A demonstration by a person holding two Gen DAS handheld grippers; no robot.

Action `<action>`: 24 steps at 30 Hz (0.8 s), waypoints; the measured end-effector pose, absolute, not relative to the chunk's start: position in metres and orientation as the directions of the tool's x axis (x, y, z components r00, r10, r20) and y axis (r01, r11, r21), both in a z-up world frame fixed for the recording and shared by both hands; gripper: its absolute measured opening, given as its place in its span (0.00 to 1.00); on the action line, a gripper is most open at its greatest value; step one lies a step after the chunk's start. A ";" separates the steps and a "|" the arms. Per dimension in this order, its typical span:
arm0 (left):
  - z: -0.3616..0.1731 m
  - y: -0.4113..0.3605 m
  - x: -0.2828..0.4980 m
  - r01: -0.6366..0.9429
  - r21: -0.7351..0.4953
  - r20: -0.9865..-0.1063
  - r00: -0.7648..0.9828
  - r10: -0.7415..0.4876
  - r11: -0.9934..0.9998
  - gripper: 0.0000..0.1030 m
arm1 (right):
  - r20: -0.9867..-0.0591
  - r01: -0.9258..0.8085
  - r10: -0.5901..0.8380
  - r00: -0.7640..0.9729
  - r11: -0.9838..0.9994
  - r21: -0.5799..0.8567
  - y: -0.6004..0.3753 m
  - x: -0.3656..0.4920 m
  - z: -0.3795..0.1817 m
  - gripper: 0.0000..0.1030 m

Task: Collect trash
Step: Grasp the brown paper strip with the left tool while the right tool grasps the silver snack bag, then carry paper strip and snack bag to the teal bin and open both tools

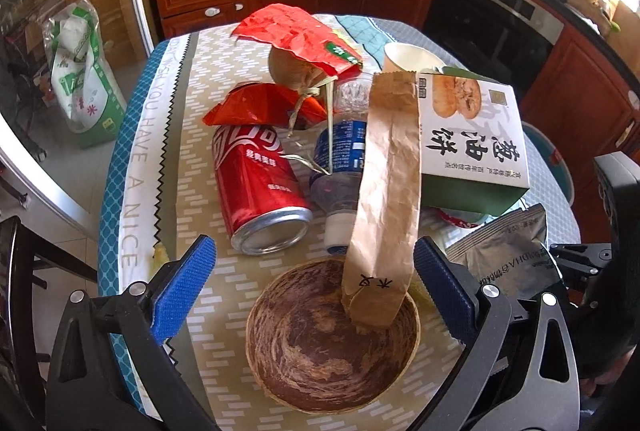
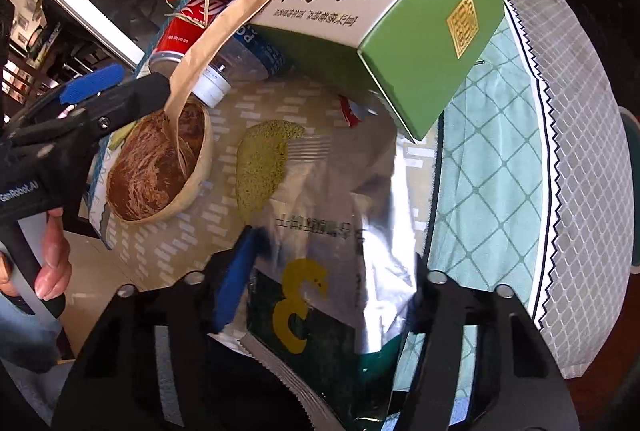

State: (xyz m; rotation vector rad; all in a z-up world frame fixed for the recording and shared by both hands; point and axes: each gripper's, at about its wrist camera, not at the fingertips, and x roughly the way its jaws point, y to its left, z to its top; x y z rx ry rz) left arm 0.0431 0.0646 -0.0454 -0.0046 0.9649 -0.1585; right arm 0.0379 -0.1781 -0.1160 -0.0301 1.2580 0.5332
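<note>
Kitchen cupboards stand behind a messy bench (image 1: 168, 167). Right claw (image 2: 324, 271) has its fingers around the silver snack bag (image 2: 340, 215); left claw (image 1: 316, 267) hangs wide over the brown bowl (image 1: 320, 355). Red can (image 1: 260, 187), bottle (image 1: 340, 167), green box (image 2: 400, 31) and paper bag (image 1: 390, 187) still lie there, so little seems collected.

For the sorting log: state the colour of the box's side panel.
Green, with a small gold square stamp; the box shows it best in the right wrist view.
</note>
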 end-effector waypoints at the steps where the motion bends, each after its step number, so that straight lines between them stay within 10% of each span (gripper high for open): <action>1: -0.045 0.061 0.044 0.145 -0.076 -0.819 0.556 -0.145 0.986 0.96 | -0.906 -0.399 0.371 0.204 0.876 0.269 -0.180 0.037 -0.114 0.35; 3: -0.044 0.052 0.047 0.167 -0.072 -0.820 0.551 -0.154 0.983 0.96 | -0.906 -0.397 0.361 0.221 0.882 0.255 -0.184 0.035 -0.109 0.11; 6: -0.043 0.038 0.052 0.198 -0.063 -0.824 0.543 -0.163 0.978 0.91 | -0.898 -0.376 0.373 0.234 0.886 0.270 -0.195 0.036 -0.103 0.05; 24: -0.038 0.027 0.055 0.188 -0.035 -0.848 0.515 -0.129 0.982 0.13 | -0.865 -0.299 0.396 0.307 0.903 0.308 -0.282 0.030 -0.067 0.04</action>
